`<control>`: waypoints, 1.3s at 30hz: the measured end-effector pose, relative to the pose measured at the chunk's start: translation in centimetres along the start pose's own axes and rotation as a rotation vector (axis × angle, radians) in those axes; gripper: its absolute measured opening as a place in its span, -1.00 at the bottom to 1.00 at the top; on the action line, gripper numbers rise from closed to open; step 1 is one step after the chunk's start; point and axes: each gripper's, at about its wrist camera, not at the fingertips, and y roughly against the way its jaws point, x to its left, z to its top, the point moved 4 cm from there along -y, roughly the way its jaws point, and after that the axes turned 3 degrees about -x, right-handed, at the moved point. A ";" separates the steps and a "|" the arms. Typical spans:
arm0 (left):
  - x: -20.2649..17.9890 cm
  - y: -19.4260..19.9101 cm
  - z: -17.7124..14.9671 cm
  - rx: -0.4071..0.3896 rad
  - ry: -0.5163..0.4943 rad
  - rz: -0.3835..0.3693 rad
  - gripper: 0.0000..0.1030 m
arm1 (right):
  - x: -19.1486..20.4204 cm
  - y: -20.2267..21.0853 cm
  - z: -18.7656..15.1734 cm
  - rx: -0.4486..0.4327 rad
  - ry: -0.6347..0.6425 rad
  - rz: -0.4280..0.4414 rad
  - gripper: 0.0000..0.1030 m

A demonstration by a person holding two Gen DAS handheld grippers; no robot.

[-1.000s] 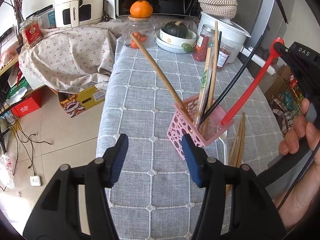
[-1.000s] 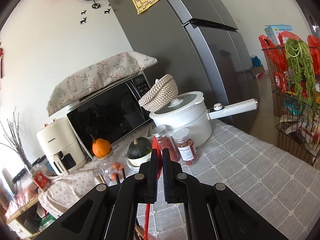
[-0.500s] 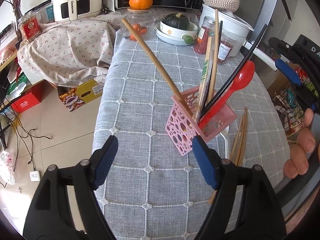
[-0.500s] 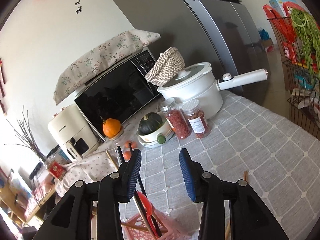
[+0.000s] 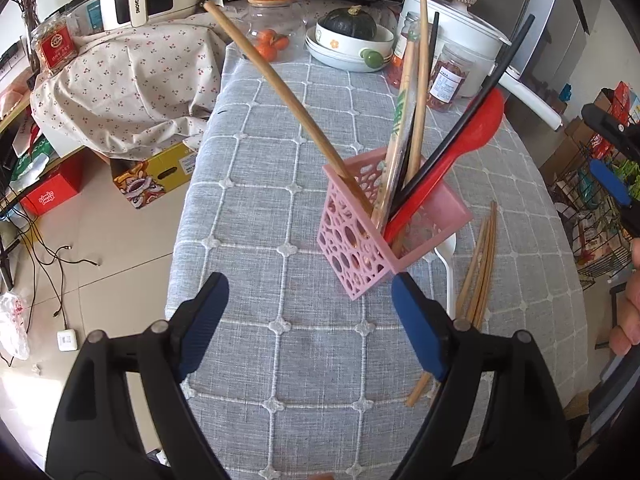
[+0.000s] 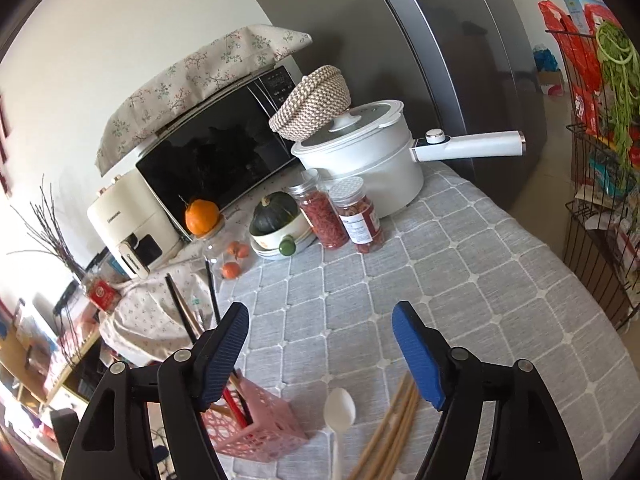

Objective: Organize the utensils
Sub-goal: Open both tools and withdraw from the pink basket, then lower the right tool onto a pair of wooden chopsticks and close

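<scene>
Blue pads on my left gripper (image 5: 308, 322) and right gripper (image 6: 320, 354) are wide apart, holding nothing. Just past them the pink basket (image 5: 360, 248) stands mid-table (image 5: 260, 208) with the red spoon (image 5: 452, 160) inside. Chopsticks (image 5: 478, 264) and a white spoon (image 6: 339, 408) lie beside it.

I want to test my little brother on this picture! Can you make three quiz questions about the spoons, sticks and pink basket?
1. True or false: the red spoon stands in the pink basket.
2. What lies on the tablecloth beside the basket? A) forks B) wooden chopsticks and a white spoon C) knives
3. Fill in: the right gripper has its jaws ____.

Key: 1 true; 2 B; 3 open.
</scene>
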 end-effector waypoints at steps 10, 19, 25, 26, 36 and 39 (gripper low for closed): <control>-1.8 -1.1 -0.8 0.041 -0.045 0.008 0.63 | -4.8 -2.5 -2.3 0.226 0.111 -0.174 0.61; -2.9 -1.6 -1.3 0.078 -0.063 -0.009 0.63 | -8.1 -6.2 -5.5 0.449 0.121 -0.276 0.61; -3.2 -1.8 -1.6 0.093 -0.079 -0.014 0.63 | -9.0 -8.7 -7.3 0.534 0.163 -0.346 0.61; -3.3 -1.8 -1.7 0.095 -0.080 -0.015 0.63 | -9.1 -9.0 -7.5 0.540 0.169 -0.354 0.61; -3.9 -1.8 -2.0 0.105 -0.098 -0.029 0.63 | -8.7 -11.3 -9.0 0.586 0.214 -0.370 0.61; -4.2 -1.8 -2.2 0.106 -0.107 -0.033 0.63 | -8.4 -11.5 -9.1 0.586 0.218 -0.364 0.61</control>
